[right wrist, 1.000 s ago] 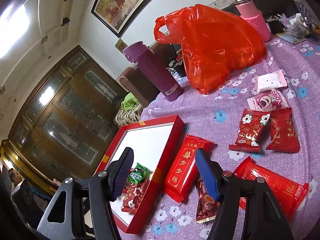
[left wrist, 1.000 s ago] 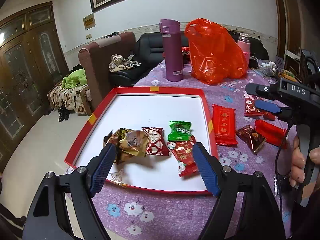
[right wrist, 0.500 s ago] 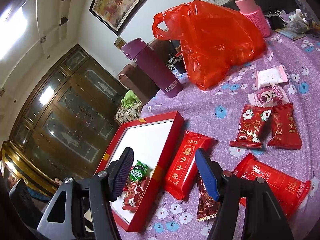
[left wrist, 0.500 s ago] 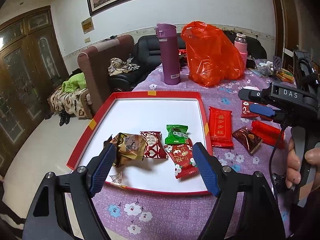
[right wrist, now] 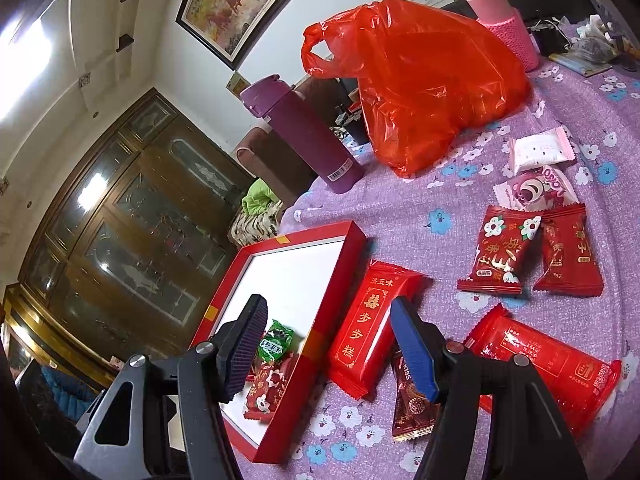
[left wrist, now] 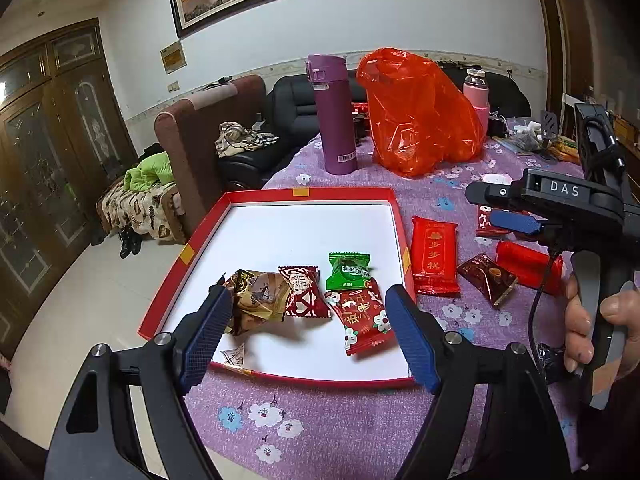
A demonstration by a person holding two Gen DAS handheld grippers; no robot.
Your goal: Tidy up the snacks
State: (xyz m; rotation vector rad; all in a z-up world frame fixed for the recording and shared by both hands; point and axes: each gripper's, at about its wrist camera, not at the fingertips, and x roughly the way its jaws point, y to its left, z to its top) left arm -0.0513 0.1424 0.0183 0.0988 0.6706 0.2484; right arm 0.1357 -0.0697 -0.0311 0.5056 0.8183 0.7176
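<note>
The step in hand looks like a pause between placements: four snacks already lie in the shallow red-rimmed tray with a white floor (left wrist: 297, 197), and the rest wait on the purple flowered tablecloth (left wrist: 360, 432).

In the left wrist view the left gripper (left wrist: 308, 334) hovers at the lower centre of the frame over the tray's near edge, its blue-padded jaws spread wide with nothing pinched between them. Just beyond them lie a crumpled gold-brown wrapper (left wrist: 258, 298), a dark red patterned candy packet (left wrist: 304, 292), a green candy packet (left wrist: 347, 271) and a red flower-printed packet (left wrist: 362, 322).

In the right wrist view the right gripper (right wrist: 328, 344) sits at the lower centre, jaws also spread and empty, above the tray's right rim. Framed between them, at centre, is a long red bar packet with gold characters (right wrist: 368, 326), lying just beside the tray; a small dark brown foil packet (right wrist: 410, 404) lies partly behind the right jaw. Further right rest a large red flat packet (right wrist: 552, 364), two red flower-printed packets (right wrist: 496, 256) and pink-and-white packets (right wrist: 536, 190).

The next move probably calls for lowering the right gripper to straddle the bar packet across its narrow width, closing, then carrying it left over the rim.
</note>
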